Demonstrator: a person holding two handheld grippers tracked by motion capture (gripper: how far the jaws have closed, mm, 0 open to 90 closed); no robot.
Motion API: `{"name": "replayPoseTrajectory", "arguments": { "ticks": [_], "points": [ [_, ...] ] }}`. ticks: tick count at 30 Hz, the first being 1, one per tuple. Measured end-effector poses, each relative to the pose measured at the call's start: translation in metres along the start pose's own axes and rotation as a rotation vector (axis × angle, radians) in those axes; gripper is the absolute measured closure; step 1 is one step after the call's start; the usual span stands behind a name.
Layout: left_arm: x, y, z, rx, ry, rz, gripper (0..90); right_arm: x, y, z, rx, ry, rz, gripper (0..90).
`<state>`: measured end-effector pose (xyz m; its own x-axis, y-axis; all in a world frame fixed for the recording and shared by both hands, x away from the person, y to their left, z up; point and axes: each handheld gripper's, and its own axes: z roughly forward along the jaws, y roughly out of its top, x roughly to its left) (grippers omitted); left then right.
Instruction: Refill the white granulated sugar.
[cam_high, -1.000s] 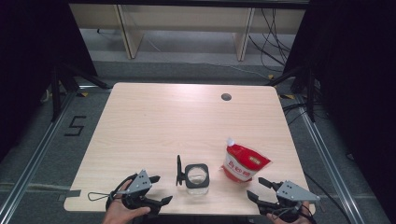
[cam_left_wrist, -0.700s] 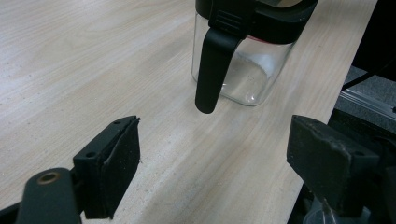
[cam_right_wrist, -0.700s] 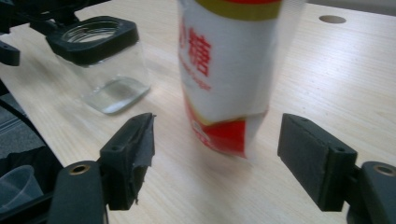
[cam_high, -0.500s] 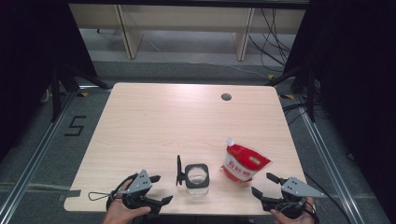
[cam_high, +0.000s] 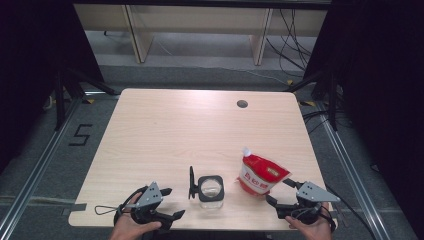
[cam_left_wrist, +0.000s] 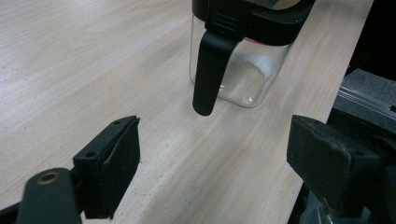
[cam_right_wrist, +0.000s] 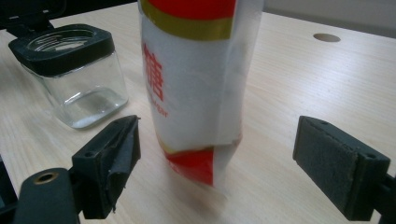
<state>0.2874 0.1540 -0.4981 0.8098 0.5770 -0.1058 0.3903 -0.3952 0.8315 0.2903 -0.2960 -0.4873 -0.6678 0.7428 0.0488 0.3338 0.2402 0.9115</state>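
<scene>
Right gripper view is showing the right gripper (cam_right_wrist: 219, 163) released, its jaws just spreading wide around the red-and-white plastic refill pouch (cam_right_wrist: 196, 88) standing mid-frame, pads clear of it. It is lining up a grasp; the left gripper (cam_high: 167, 204) is waiting released by the black-lidded square glass jar (cam_high: 211, 188) on the counter (cam_high: 200, 130).

Red-white pouch (cam_high: 261, 176) stands beside open glass jar (cam_high: 211, 188).

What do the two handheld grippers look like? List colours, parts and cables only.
The left gripper and right gripper have black bodies, each topped by a grey three-cornered plate. Each has two black jaws faced with flat, dark, rubbery pads, worn at the edges. A thin dark cable loops from the left gripper. No sleeves are visible.
</scene>
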Motion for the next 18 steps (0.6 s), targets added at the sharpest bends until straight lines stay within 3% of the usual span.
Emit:
{"name": "replayPoseTrajectory", "arguments": {
  "ticks": [1, 2, 4, 5, 6, 9, 10, 14, 18],
  "points": [
    [0.000, 0.000, 0.000, 0.002, 0.003, -0.001, 16.9, 0.000, 0.000, 0.000, 0.000, 0.000, 0.000, 15.7],
    [0.000, 0.000, 0.000, 0.004, 0.004, 0.000, 16.9, -0.003, 0.001, 0.004, -0.013, 0.019, -0.040, 15.7],
    [0.000, 0.000, 0.001, -0.001, 0.001, -0.002, 16.9, -0.004, 0.001, 0.008, -0.024, 0.026, -0.049, 15.8],
    [0.002, 0.000, 0.000, 0.014, 0.010, 0.015, 16.9, -0.002, 0.001, 0.009, -0.014, 0.041, -0.018, 15.7],
    [0.000, 0.000, 0.001, -0.007, 0.000, -0.004, 16.9, -0.005, 0.002, 0.012, -0.022, 0.033, -0.054, 15.7],
    [0.000, 0.000, 0.001, -0.006, 0.000, -0.003, 17.0, -0.005, 0.001, 0.017, -0.027, 0.052, -0.070, 15.7],
    [0.001, 0.000, 0.000, 0.001, 0.002, 0.016, 17.0, -0.007, 0.002, 0.020, -0.030, 0.054, -0.097, 15.8],
    [0.001, 0.000, 0.000, -0.004, -0.002, -0.006, 17.0, -0.005, 0.001, 0.025, -0.021, 0.074, -0.049, 15.8],
    [0.000, 0.000, 0.001, -0.009, 0.005, -0.015, 17.0, -0.006, 0.002, 0.030, -0.045, 0.077, -0.076, 15.8]
  ]
}}
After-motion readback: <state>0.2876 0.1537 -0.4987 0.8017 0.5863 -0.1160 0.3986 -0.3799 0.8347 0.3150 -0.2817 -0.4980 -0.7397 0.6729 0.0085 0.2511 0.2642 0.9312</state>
